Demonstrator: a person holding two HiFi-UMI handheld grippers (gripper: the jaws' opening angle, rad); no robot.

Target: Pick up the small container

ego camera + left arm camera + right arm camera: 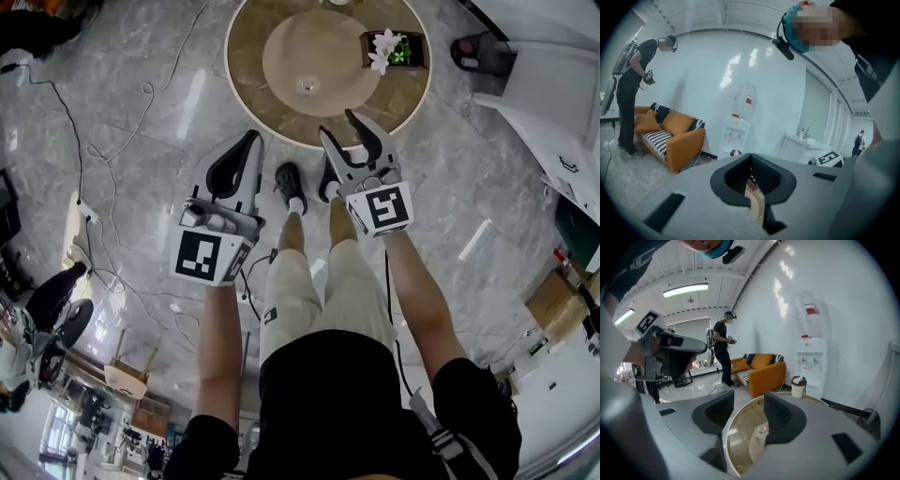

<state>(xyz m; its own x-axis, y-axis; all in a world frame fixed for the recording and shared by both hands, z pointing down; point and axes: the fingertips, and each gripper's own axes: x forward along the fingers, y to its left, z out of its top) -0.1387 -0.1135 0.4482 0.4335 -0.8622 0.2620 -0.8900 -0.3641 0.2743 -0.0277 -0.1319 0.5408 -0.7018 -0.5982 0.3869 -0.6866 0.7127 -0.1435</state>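
A round brown table [251, 103] with a raised middle disc stands just ahead of both grippers. A small pale knob-topped item [307, 84] sits at the disc's centre; it shows between the right jaws as the same pale item [761, 431], well beyond them. A small cream canister with a dark lid [798, 386] stands by the table's far rim. My right gripper [337, 123] hangs over the near rim, open and empty. My left gripper [253, 138] is short of the table over the floor, its jaws shut on nothing; the left gripper [751, 161] shows only a sliver of table through them.
A dark box of pink-white flowers [394, 49] sits on the table's right side. Cables [103, 159] run over the marble floor at left. White furniture [553, 131] stands at right. An orange sofa [670, 136], a water dispenser [740, 122] and a standing person [633, 84] are farther off.
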